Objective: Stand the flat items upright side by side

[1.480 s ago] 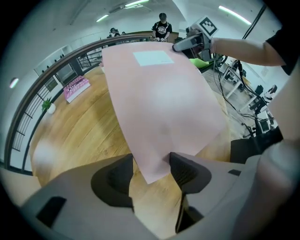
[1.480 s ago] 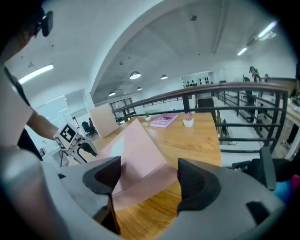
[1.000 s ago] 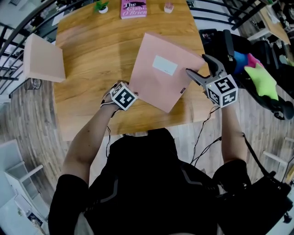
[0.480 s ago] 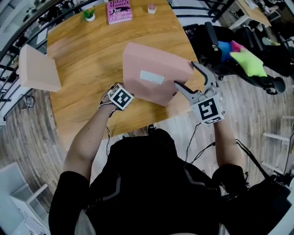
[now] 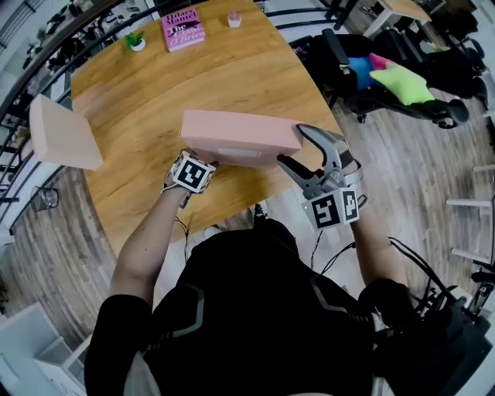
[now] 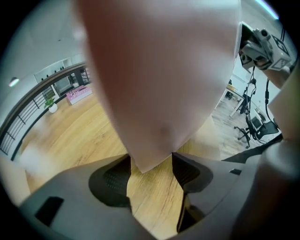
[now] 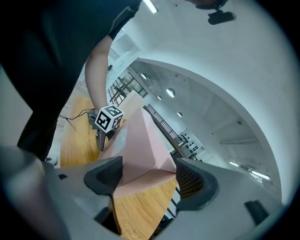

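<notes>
Two sets of jaws are on the same thing. The left gripper has its jaws clamped on a lower corner of the pink box. The right gripper has its jaws round the box's thick end at 3 o'clock, pads pressing both faces after closing a touch further just now.

Taking 12 o'clock as straight away from me, the box sits over the near part of the wooden surface. It is close to the 6 o'clock edge and not far from the curved edge at 3 o'clock. Beyond that edge is bare floor. Past it, at about 2 o'clock, stands an office chair with a green cushion, well apart from my right gripper.

From 10 through 12 o'clock the wood runs open a long way out. A pink book, a small potted plant and a small pink object line the far edge. At 9 o'clock a peach panel sits right at the left edge, partly past it. I cannot tell whether it stands or leans.

The box is flat, square-cornered and plain pale pink. It is tipped up steeply, so I see mostly its long top side, with the broad face toward me foreshortened. A pale rectangular label sits on that face. Whether the bottom edge touches the wood I cannot tell.
</notes>
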Tool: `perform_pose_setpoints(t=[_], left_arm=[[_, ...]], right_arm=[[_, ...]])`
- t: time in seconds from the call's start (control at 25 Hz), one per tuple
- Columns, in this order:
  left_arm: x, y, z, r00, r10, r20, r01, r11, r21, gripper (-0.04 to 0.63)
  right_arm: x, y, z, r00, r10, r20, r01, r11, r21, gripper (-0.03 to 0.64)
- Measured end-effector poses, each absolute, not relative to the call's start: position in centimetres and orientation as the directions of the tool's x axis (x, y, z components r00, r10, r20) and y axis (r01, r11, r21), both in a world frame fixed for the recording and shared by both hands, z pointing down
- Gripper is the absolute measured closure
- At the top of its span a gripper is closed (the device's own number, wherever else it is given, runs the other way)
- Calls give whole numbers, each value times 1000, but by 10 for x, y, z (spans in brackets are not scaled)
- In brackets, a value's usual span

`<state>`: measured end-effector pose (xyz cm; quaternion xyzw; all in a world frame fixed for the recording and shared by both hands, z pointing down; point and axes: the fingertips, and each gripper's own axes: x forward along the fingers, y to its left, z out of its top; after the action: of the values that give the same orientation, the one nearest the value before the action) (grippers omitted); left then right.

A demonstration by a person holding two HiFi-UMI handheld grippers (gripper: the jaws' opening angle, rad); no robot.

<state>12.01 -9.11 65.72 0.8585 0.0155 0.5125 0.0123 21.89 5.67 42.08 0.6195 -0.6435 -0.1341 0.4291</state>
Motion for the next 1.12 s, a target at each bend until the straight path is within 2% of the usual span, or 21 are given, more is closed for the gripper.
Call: perform_pose_setpoints(t=[0.36, 0.56, 0.64, 0.76, 0.84, 1.0, 1.12], left_arm=[[117, -87, 600, 617, 50, 786, 14, -999, 52, 305], [118, -90, 584, 652, 13, 758, -4, -1000, 21, 305], [115, -92, 584, 657, 3, 754, -26, -999, 27, 305], [109, -94, 582, 662, -13, 749, -55, -998, 31, 305], [105, -95, 582, 661, -21, 750, -67, -997, 31, 305], [96, -94, 578, 672, -37, 740, -114, -992, 53, 305], [90, -94, 568, 692, -64, 719, -169, -983, 75, 305]], right_arm=[[214, 61, 419, 160, -903, 398, -695, 183, 695, 252], [212, 59, 410, 107, -919, 380, -754, 174, 634, 271], [210, 57, 405, 46, -937, 345, -811, 167, 561, 266], [215, 54, 403, -26, -951, 308, -915, 147, 377, 197], [225, 52, 407, -49, -950, 308, -954, 135, 267, 178], [231, 51, 426, -173, -931, 320, -979, 199, 50, 175], [228, 49, 443, -254, -904, 343, -965, 261, -27, 176]])
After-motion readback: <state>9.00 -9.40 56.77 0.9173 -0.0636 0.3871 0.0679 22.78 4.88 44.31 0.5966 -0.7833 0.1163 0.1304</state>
